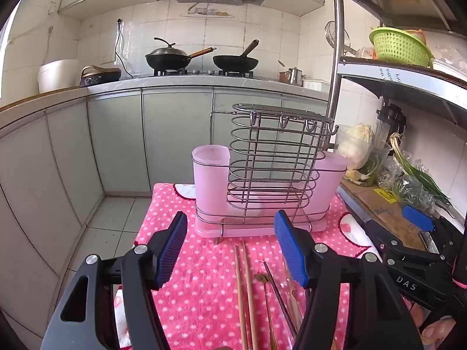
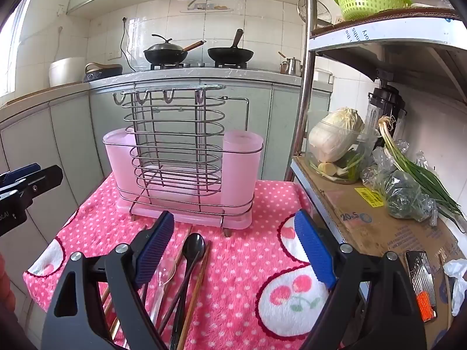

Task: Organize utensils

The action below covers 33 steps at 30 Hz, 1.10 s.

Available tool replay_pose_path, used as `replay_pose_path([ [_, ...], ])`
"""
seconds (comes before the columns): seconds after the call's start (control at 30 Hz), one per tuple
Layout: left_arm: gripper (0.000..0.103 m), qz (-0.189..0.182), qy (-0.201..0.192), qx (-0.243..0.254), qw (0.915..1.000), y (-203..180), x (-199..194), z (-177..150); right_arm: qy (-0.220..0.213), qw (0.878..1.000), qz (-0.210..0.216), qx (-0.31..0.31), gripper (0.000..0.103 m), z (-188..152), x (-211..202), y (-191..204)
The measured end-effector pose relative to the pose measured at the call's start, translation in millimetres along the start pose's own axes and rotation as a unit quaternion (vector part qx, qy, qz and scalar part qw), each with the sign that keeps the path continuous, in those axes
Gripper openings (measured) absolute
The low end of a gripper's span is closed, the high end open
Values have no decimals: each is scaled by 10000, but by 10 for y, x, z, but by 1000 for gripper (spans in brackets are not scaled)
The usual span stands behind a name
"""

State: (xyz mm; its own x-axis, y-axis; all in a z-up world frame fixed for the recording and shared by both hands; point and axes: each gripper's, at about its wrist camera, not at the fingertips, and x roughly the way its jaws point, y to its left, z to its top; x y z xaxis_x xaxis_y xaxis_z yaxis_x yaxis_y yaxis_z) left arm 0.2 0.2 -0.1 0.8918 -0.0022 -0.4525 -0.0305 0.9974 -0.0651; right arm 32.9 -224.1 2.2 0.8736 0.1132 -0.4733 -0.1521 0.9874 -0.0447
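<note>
My left gripper (image 1: 232,245) hangs above the pink dotted cloth (image 1: 204,285), jaws spread wide, gripping nothing and touching nothing. Below and between its fingers lie a pair of wooden chopsticks (image 1: 243,291), with a thinner dark-handled utensil just right of them; its type cannot be determined in this view. Ahead stands the utensil holder (image 1: 262,180): a wire rack with pink cups at either end, all compartments apparently unfilled.

My right gripper (image 2: 233,245) is likewise wide open and holds nothing. Near its left finger lie a clear plastic spoon (image 2: 165,277), a black spoon (image 2: 191,253) and more chopsticks (image 2: 198,285), bunched close together and partly overlapping. The holder (image 2: 181,175) stands just beyond them on the same cloth.

Assessment: sorting has not begun; every utensil is on the cloth. To do the pick well, I should select one item at the edge of the bunch, lower squarely over its handle, and close only when neighbours are outside the jaws. The soft cloth may let thin chopsticks sink, so I should pinch low. Overlapping handles risk a double pick.
</note>
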Motion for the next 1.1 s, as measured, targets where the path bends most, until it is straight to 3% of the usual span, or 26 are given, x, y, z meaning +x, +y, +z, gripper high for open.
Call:
replay_pose_path([
  [1.1, 62, 2, -25, 16, 10000, -20, -29, 5, 17, 10000, 24, 5, 85, -14, 7, -4],
])
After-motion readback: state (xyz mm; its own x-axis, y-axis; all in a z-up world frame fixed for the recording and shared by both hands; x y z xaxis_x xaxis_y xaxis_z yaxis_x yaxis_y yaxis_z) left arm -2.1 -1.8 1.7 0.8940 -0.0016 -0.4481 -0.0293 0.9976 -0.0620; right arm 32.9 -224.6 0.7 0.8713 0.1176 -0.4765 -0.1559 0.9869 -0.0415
